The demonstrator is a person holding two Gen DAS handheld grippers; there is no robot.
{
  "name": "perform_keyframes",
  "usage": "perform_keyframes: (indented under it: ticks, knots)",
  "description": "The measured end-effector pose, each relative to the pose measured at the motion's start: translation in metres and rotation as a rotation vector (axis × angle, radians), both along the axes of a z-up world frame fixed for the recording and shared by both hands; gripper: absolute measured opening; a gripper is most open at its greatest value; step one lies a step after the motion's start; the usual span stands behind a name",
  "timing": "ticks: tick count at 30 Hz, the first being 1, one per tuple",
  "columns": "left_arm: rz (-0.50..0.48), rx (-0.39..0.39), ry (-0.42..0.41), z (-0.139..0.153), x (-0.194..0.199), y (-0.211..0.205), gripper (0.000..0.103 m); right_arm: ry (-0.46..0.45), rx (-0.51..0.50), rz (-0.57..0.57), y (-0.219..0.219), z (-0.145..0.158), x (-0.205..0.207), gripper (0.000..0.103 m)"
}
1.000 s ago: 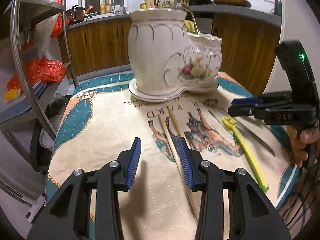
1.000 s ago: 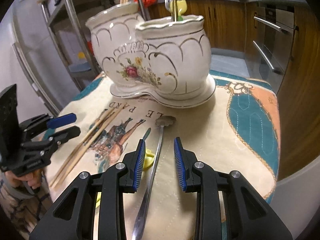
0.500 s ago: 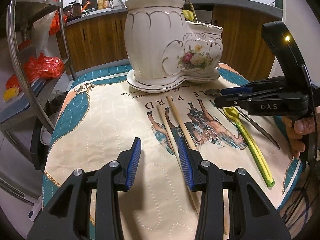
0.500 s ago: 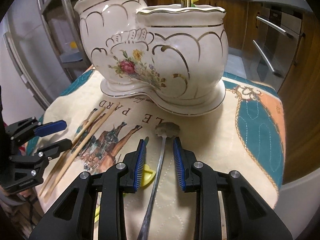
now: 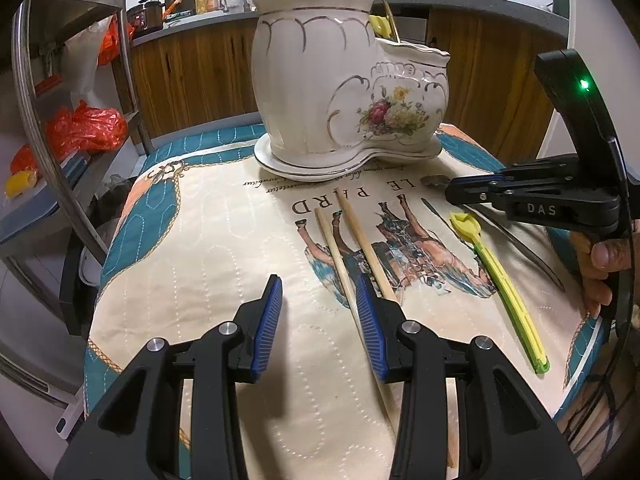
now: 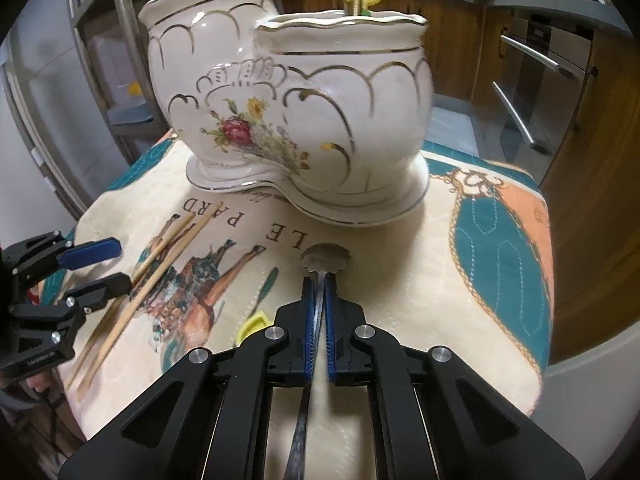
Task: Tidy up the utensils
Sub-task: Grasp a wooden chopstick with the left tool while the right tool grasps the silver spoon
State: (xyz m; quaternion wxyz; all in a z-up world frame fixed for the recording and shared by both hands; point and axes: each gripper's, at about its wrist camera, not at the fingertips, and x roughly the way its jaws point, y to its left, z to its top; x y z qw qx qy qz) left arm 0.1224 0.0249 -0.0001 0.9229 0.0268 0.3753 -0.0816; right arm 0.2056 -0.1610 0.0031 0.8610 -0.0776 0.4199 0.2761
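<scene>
A white floral ceramic utensil holder (image 5: pixel 344 92) (image 6: pixel 296 112) stands at the far side of the table and holds a gold fork and a yellow utensil. My right gripper (image 6: pixel 319 280) is shut on the neck of a metal spoon (image 6: pixel 326 258) lying on the cloth; it shows at the right of the left wrist view (image 5: pixel 452 192). My left gripper (image 5: pixel 318 284) is open and empty, low over two wooden chopsticks (image 5: pixel 356 240) (image 6: pixel 160 264), with its right finger beside them. A yellow plastic utensil (image 5: pixel 500 276) lies between the chopsticks and the spoon.
A quilted cloth with a horse print (image 5: pixel 208 240) covers the small table. A metal shelf rack (image 5: pixel 36 120) with orange bags stands to the left. Wooden kitchen cabinets (image 6: pixel 580 128) and an oven are behind and to the right.
My right gripper moved forward along the spoon and closed on its neck. My left gripper shifted slightly closer over the chopsticks and stayed open.
</scene>
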Motion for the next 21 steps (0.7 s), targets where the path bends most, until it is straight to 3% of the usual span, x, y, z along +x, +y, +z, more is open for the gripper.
perform_keyframes:
  ticks: [13, 21]
  knots:
    - [-0.002, -0.002, 0.049, 0.001, 0.0, 0.012, 0.037, 0.024, -0.226, 0.041, 0.002, 0.005, -0.012, 0.007]
    - [-0.075, 0.052, 0.15, 0.003, 0.007, 0.013, 0.042, 0.131, -0.389, 0.113, 0.015, 0.008, -0.013, 0.008]
